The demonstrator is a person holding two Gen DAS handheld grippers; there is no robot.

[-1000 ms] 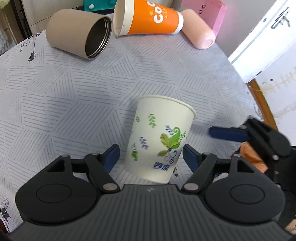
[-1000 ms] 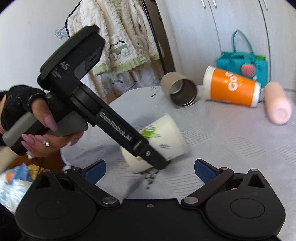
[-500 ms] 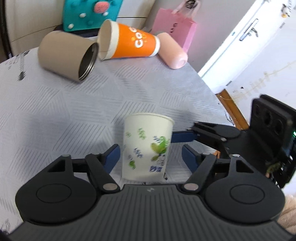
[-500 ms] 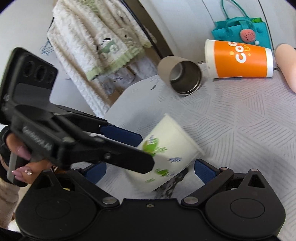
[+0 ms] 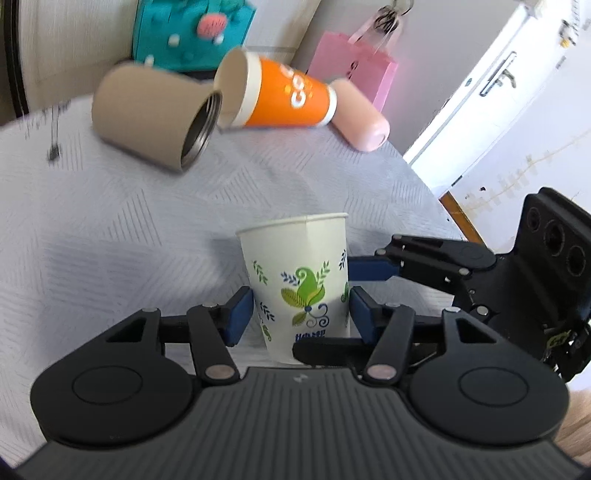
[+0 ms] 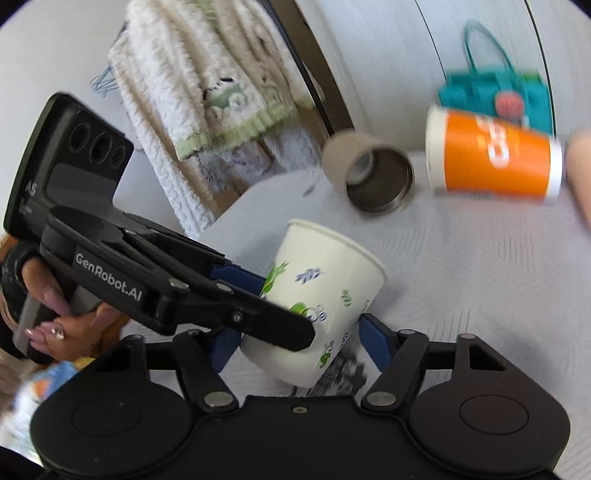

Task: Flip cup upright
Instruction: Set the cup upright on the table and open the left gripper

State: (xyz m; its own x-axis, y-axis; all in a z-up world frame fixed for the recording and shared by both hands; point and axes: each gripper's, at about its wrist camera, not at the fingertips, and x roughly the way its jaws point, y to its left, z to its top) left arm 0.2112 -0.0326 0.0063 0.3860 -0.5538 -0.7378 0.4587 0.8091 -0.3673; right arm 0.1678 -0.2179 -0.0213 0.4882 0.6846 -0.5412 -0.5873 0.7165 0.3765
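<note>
A white paper cup point(image 5: 299, 280) with green and blue leaf prints stands nearly upright, mouth up, on the grey patterned tablecloth point(image 5: 110, 240). My left gripper point(image 5: 301, 314) has a blue pad against each side of the cup's lower half. My right gripper point(image 6: 299, 339) also has its pads at the cup's point(image 6: 321, 299) sides, coming in from the right in the left wrist view point(image 5: 424, 266). Both appear closed on it. In the right wrist view the cup looks tilted.
At the far side of the table lie a beige metal tumbler point(image 5: 155, 114), an orange paper cup point(image 5: 277, 96) and a pink bottle point(image 5: 362, 118), all on their sides. A teal bag point(image 5: 192, 33) and pink bag point(image 5: 354, 66) stand behind. The table edge point(image 5: 454, 206) is right.
The cup has gone from leaning to nearly upright. Both grippers have closed in on its sides; the right gripper moved in from the right.
</note>
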